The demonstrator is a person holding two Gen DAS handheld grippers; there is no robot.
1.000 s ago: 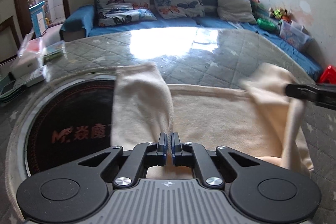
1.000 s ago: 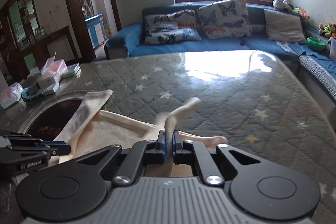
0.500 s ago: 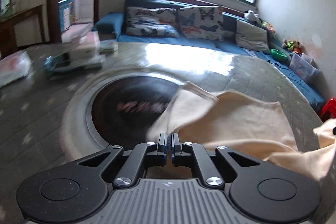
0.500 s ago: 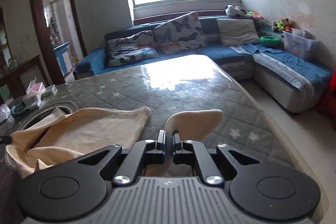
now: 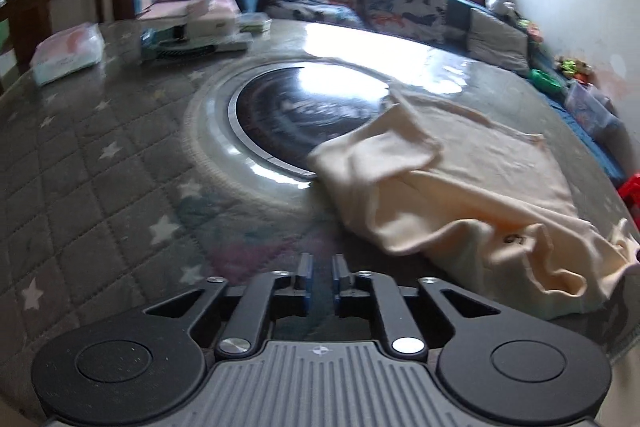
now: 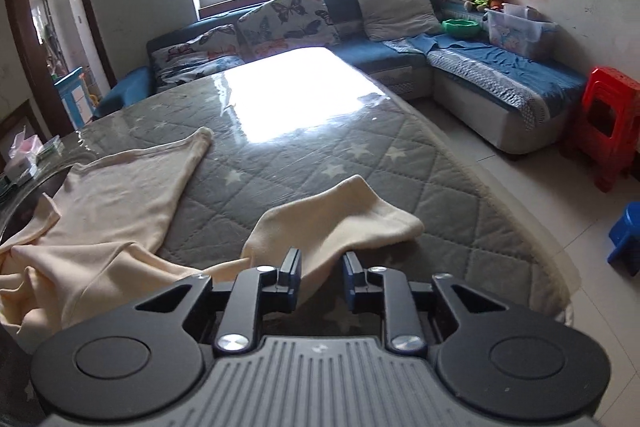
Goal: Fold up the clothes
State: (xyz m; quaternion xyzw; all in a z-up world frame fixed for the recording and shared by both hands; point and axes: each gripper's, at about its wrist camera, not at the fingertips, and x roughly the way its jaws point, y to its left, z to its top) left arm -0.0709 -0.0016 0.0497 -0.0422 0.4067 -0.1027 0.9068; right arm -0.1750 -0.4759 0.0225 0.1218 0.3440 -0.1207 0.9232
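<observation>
A cream garment (image 5: 460, 187) lies rumpled on the grey quilted table cover (image 5: 100, 167), partly over a round dark glass disc (image 5: 296, 115). My left gripper (image 5: 320, 277) is open and empty, just short of the garment's near left corner. In the right wrist view the garment (image 6: 112, 211) spreads to the left, and one sleeve (image 6: 340, 215) lies right in front of my right gripper (image 6: 320, 271). That gripper is open, with the sleeve's edge lying between its fingers.
Tissue packs and boxes (image 5: 192, 27) sit at the table's far left. A blue sofa with butterfly cushions (image 6: 280, 23) runs along the far wall. A red stool (image 6: 604, 123) and a blue stool (image 6: 628, 235) stand on the floor beyond the table's right edge (image 6: 520, 227).
Both grippers have opened and let go of the garment's sleeves. Both have pulled back and apart, the left toward the left side, the right toward the right. The sleeves now lie on the table.
</observation>
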